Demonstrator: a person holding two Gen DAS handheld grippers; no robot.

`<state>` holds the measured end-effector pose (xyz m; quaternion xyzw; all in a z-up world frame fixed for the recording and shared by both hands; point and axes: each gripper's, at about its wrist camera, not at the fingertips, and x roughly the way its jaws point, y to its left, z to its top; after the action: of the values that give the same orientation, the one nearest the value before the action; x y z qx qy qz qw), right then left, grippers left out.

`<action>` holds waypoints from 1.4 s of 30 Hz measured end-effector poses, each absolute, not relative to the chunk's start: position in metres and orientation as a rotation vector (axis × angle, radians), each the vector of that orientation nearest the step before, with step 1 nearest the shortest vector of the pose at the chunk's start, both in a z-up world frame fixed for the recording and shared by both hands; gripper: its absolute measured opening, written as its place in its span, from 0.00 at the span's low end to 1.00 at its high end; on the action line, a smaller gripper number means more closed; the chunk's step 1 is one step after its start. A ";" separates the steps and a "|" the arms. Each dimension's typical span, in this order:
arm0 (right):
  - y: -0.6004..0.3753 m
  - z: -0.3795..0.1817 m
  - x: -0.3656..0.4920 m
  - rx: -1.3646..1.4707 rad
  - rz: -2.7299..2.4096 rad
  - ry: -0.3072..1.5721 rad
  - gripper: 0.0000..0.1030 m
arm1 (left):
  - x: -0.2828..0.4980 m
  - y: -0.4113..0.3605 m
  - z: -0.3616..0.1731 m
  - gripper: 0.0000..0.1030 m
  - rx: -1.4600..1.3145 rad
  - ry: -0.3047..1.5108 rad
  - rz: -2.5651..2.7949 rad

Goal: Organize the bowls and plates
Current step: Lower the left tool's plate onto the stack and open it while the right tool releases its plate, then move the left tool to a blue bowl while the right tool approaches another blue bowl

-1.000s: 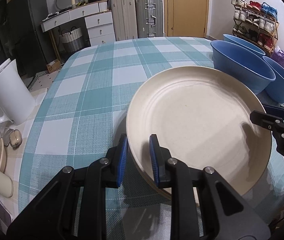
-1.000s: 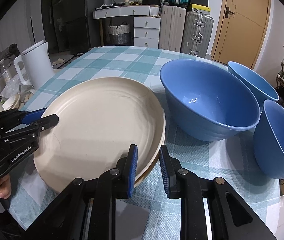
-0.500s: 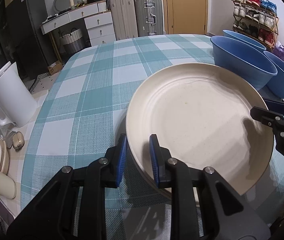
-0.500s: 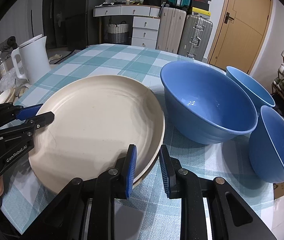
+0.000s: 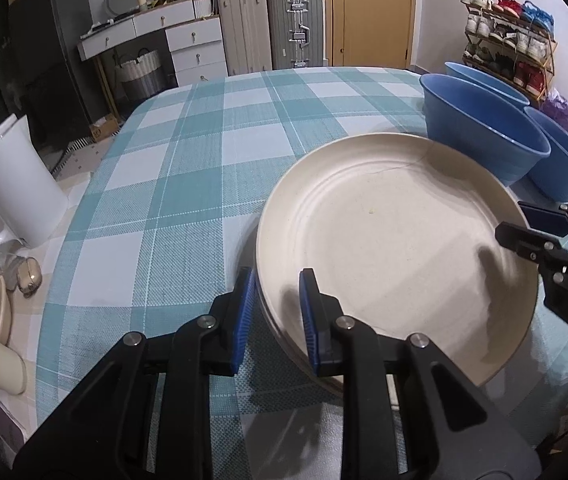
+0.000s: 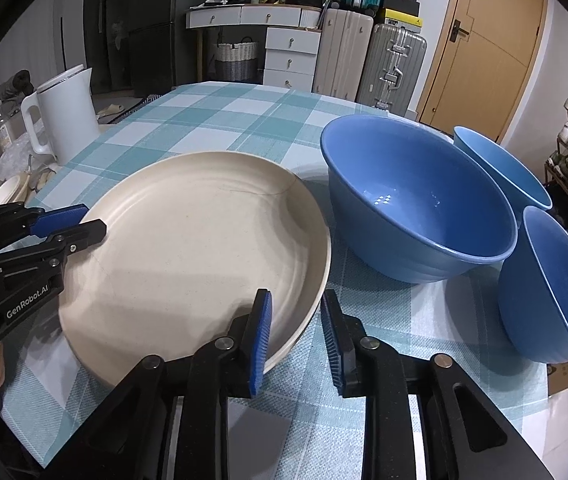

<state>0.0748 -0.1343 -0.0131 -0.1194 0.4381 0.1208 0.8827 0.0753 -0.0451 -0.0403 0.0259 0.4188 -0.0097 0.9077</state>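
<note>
A large cream plate (image 5: pixel 396 248) lies on the tabletop (image 5: pixel 187 184), which is covered with a teal and white checked cloth. Under its near edge a second rim shows, so it seems to sit on another plate, but I cannot tell how many are below.

The left tongs (image 5: pixel 275 312) stand over the near left edge of the plate. Their two blue pads are apart by a small gap, one pad outside the rim and one pad above the inside of the plate. The rim passes between them, and the pads do not press it.

The right tongs (image 6: pixel 296 336) stand in the same way at the opposite edge of the plate: one pad inside, one pad outside on the cloth, with a visible gap on both sides of the rim. They hold nothing.

Just to the right of the plate there is a big blue bowl (image 6: pixel 416 208), upright, very near the plate rim. Behind it stands a second blue bowl (image 6: pixel 500 168). A third blue bowl (image 6: pixel 556 284) is tilted on its side near the right edge of the tabletop, close to the big one.

A white kettle (image 6: pixel 67 112) stands beyond the left side of the tabletop.
</note>
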 end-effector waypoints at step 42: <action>-0.296 0.176 0.025 -0.038 0.130 0.657 0.99 | 0.047 -0.104 0.115 0.99 -0.105 0.648 -0.263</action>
<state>0.0248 -0.2957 0.1765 -0.0187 0.3223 0.0638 0.9443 0.0465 -0.1039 0.1154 -0.0516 0.3175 -0.1288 0.9380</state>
